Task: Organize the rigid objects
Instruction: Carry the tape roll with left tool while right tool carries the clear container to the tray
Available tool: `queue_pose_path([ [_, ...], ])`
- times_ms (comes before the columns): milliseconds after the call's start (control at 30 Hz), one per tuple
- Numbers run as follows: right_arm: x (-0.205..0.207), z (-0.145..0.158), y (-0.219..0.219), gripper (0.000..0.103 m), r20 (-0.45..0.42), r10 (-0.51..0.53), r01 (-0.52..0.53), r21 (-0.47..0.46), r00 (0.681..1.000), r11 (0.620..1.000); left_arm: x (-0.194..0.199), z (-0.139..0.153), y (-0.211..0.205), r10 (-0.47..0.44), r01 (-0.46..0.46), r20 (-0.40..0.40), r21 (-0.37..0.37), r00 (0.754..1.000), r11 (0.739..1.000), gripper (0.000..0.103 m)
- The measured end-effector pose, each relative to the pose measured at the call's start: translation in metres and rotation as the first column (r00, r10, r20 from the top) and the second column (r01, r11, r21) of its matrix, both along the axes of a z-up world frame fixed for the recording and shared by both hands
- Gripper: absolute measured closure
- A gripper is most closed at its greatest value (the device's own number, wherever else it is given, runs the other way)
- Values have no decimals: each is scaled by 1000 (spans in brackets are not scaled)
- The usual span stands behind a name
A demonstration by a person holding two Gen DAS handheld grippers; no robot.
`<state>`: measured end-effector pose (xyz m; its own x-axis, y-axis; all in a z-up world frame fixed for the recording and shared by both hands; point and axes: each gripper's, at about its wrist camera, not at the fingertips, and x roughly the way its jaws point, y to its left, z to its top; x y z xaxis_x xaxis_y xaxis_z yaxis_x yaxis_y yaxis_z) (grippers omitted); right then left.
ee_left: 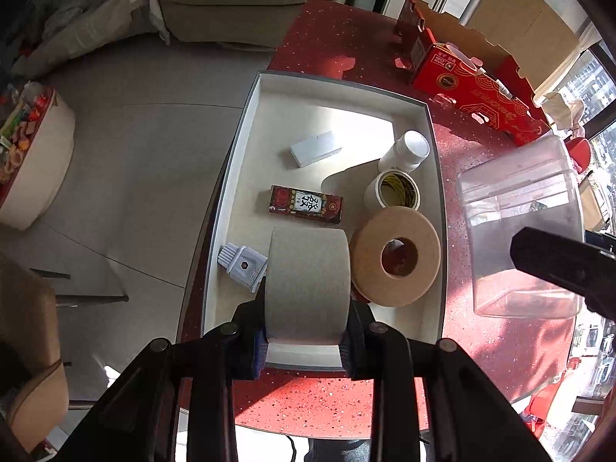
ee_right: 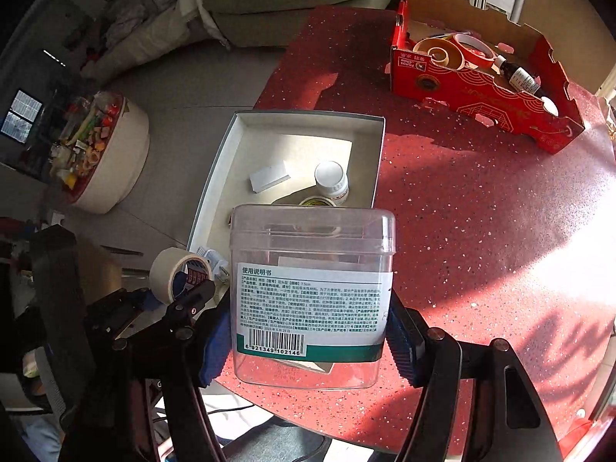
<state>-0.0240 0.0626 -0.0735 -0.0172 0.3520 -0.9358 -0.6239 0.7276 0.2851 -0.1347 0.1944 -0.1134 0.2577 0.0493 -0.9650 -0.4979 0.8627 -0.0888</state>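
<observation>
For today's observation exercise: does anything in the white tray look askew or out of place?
Mostly tidy. In the white tray, the brown tape roll leans tilted against the right wall rather than lying flat. Nothing looks spilled or damaged.

We see a round red speckled table (ee_right: pixel 462 211) carrying two boxes. Just ahead of our left jaws, at its edge, a shallow white open box (ee_left: pixel 419 106) rests flat on it. Farther beyond our right jaws, well apart from that box, a red cardboard box (ee_right: pixel 473 92) with cut-out walls stands near the far rim
</observation>
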Motion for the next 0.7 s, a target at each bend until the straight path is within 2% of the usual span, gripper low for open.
queue_pose_path([
  [333,9,-1,27,33,19,58,-58,-4,998,998,12,-10,11,4,-4,-11,-2,1000,1000,71],
  [700,26,-11,50,33,3,63,-63,-2,998,998,22,-22,14,1,-2,-39,-30,999,1000,71],
])
